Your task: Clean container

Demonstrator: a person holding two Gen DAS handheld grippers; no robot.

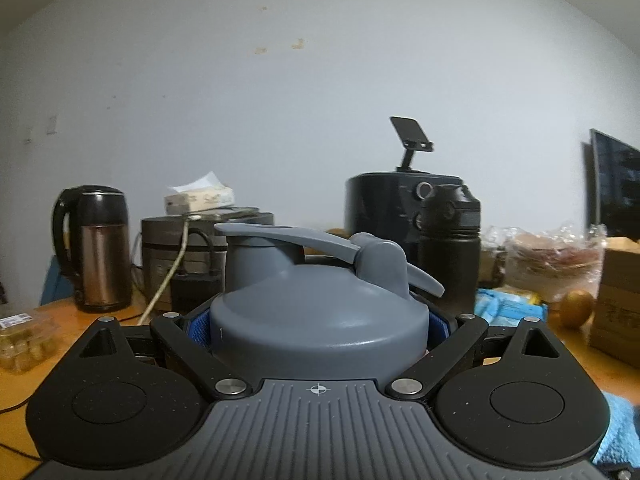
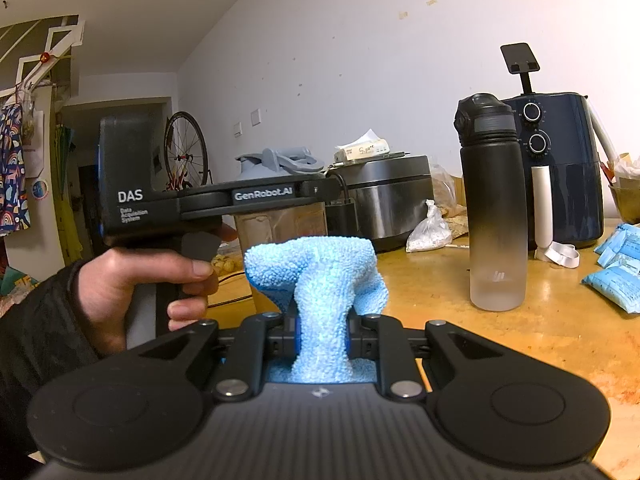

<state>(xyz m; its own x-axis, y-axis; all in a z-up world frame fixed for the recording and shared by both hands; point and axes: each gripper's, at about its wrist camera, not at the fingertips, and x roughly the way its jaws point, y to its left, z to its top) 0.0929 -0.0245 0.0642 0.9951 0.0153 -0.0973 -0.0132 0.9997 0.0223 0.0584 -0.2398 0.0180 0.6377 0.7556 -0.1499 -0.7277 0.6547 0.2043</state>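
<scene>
The container (image 1: pixel 304 272) is a shaker bottle with a grey flip-top lid. It stands upright between the blue pads of my left gripper (image 1: pixel 319 330), which is shut on it just below the lid. In the right wrist view a hand (image 2: pixel 132 280) holds the left gripper (image 2: pixel 304 191) level at the left. There the container (image 2: pixel 280 228) shows a cloudy clear body under its lid. My right gripper (image 2: pixel 322 336) is shut on a light blue fluffy cloth (image 2: pixel 320 272). The cloth bunches up above the fingers, a little in front of the container and apart from it.
On the wooden table (image 2: pixel 460 320) stand a black water bottle (image 2: pixel 494 208), a dark blue air fryer (image 2: pixel 560 168) and a rice cooker (image 2: pixel 388 196). Blue packets (image 2: pixel 620 276) lie at the right. A kettle (image 1: pixel 94 248) stands far left, a cardboard box (image 1: pixel 618 300) at the right.
</scene>
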